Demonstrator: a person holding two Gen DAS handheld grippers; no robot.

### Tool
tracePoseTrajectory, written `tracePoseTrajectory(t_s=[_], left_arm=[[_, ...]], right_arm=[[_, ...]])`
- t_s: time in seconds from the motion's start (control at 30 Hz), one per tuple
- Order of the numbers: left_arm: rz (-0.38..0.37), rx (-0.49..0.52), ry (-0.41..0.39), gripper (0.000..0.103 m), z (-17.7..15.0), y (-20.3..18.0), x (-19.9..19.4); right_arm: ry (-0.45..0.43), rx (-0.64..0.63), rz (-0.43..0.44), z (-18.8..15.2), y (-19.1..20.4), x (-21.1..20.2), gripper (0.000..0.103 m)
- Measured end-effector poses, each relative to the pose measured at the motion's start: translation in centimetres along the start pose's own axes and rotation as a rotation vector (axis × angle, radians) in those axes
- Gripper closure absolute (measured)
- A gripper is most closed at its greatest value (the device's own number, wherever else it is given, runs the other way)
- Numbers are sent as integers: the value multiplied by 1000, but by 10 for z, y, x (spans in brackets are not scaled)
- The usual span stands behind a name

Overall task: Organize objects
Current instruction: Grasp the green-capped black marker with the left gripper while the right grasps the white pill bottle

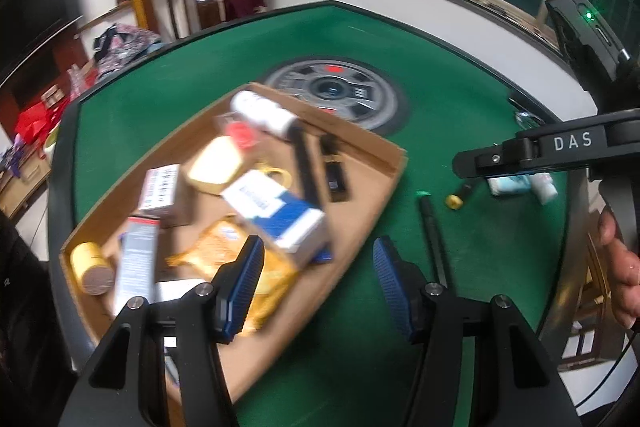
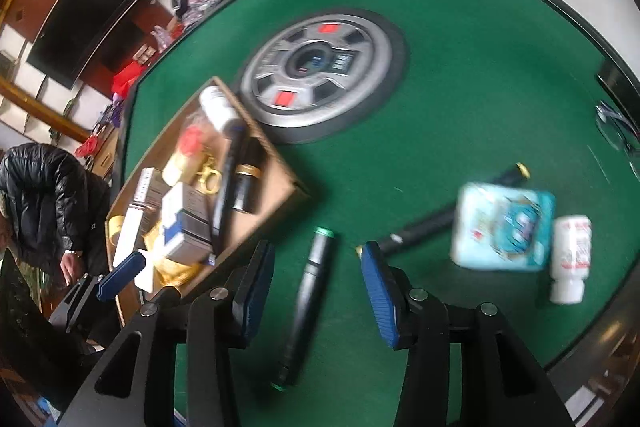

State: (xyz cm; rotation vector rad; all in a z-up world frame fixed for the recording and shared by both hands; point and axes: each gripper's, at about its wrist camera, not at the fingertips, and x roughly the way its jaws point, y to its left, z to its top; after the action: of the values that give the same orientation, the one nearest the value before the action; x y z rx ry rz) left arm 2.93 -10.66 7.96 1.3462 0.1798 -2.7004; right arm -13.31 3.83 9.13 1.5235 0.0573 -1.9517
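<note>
A cardboard tray on the green table holds several items: a blue-and-white box, a white bottle, a yellow packet and a yellow roll. My left gripper hovers open over the tray's near right edge, nothing between its pads. My right gripper is open above a black pen with green ends, which lies on the felt, pads clear of it. To the right lie a pale blue tissue pack, a small white bottle and a black gold-capped stick.
A round grey hub is set into the table's middle. Glasses lie near the far right edge. A person in a black jacket stands left of the table. The right tool's black body crosses the left wrist view.
</note>
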Motion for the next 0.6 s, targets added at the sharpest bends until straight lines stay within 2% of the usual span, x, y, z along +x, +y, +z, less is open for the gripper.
tracePoseTrajectory(t_s=[0.2,0.4,0.6], left_arm=[[-50,26,41,47,1,-30,18],[-108,47,145,47,-6,-60,48],[-84,35,213,47,-7,-76,76]], right_arm=[[-5,62,-11,-11,-35,-14,52],[-40,111,-43,-19,-75,-38,49],[-63,177,-90,-23,-127,-59,49]])
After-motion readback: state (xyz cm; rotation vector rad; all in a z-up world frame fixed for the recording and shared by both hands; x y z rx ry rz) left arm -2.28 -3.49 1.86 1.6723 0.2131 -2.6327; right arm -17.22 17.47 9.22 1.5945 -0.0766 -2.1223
